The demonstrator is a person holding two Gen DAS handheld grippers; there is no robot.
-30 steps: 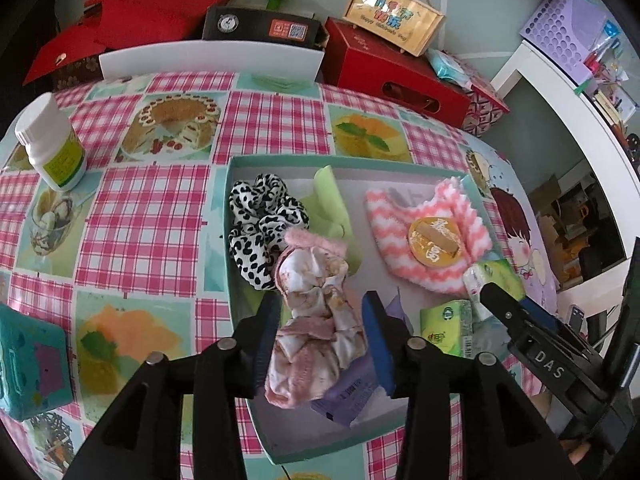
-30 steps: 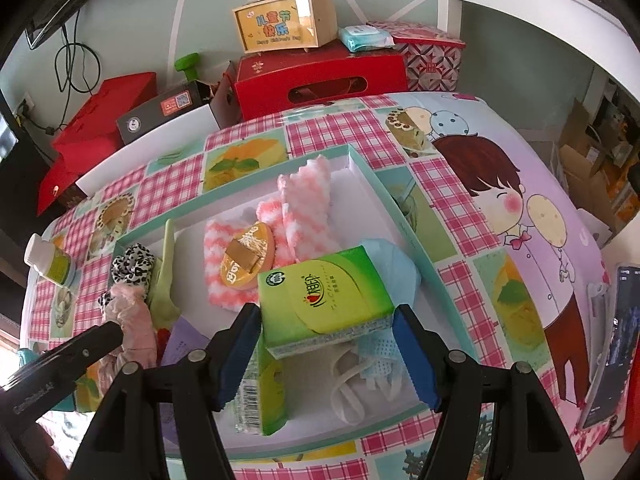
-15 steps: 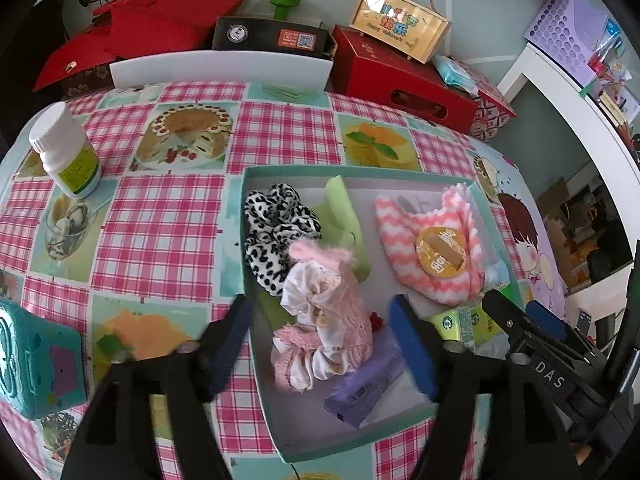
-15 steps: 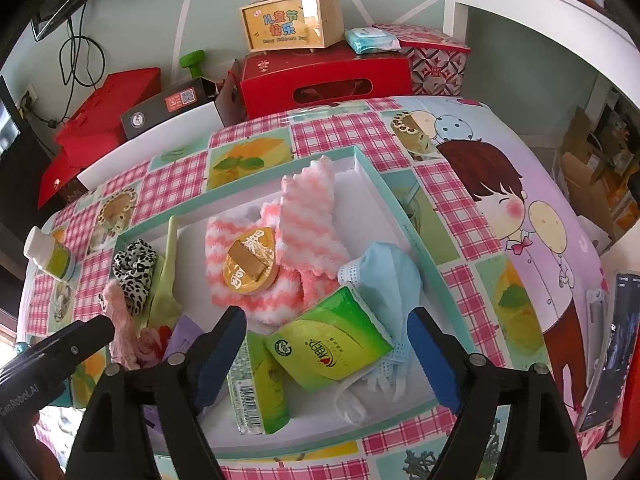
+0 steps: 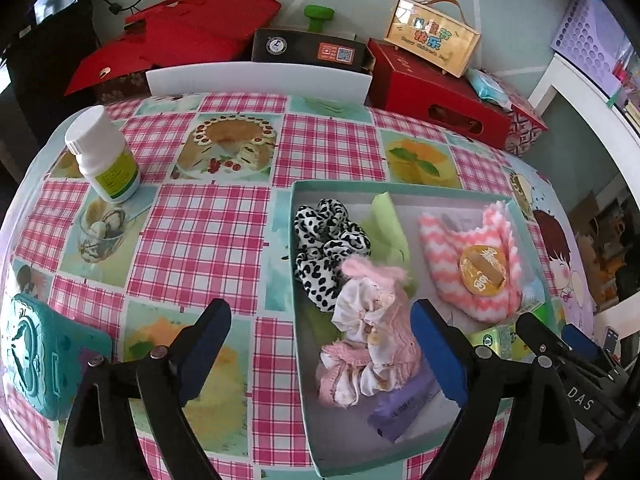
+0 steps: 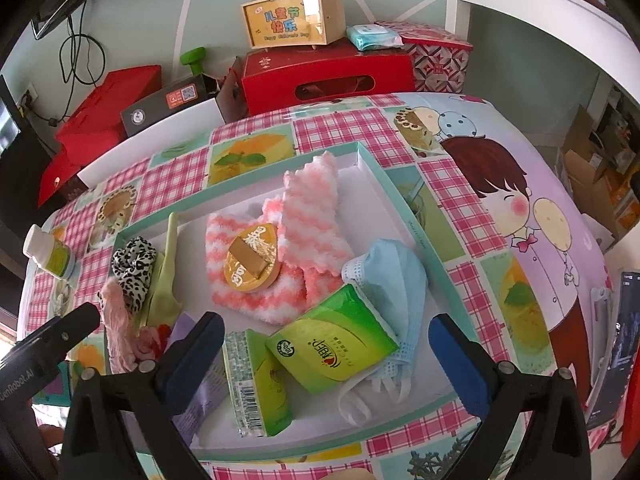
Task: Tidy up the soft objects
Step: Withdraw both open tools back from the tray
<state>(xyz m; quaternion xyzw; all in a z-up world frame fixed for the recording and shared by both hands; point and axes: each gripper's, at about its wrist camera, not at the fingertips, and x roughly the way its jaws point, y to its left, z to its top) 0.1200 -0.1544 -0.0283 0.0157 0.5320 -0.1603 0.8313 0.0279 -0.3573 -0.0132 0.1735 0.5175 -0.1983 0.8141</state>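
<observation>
Around the tray: a white plastic pill bottle with a yellow-green label [image 5: 102, 155] stands upright on the surface [image 5: 208, 236], well left of the tray; a teal embossed tin [image 5: 36, 354] sits at the near left corner; red cardboard boxes [image 6: 328, 76] and a small wooden case with a leather handle [image 6: 294, 16] line the far edge.
Surface: covered by a glossy pink-gingham cloth with printed dessert pictures.
Tray: a shallow teal-rimmed white cardboard tray [image 5: 298, 320] holds all the soft things.
Left half of tray: a frilly pink-and-white fabric scrunchie [image 5: 370, 340] lies bunched, touching a black-and-white leopard-print scrunchie [image 5: 324, 240] behind it; a pale green cloth [image 5: 390, 228] is beside them and a flat purple packet [image 5: 404, 408] is partly under the pink one.
Right half of tray: a fluffy pink-and-white zigzag towel [image 6: 304, 216] carries a round gold tag; a pleated light-blue face mask [image 6: 394, 276] touches a glossy green tissue pack [image 6: 332, 344], with a second green pack [image 6: 256, 384] on edge beside it.
Left hand-held gripper [image 5: 320, 354]: released, blue pads spread wide, raised over the tray's left wall, one pad near the pink scrunchie, nothing between them.
Right hand-held gripper [image 6: 326, 360]: also spread wide and empty, poised above the two tissue packs.
</observation>
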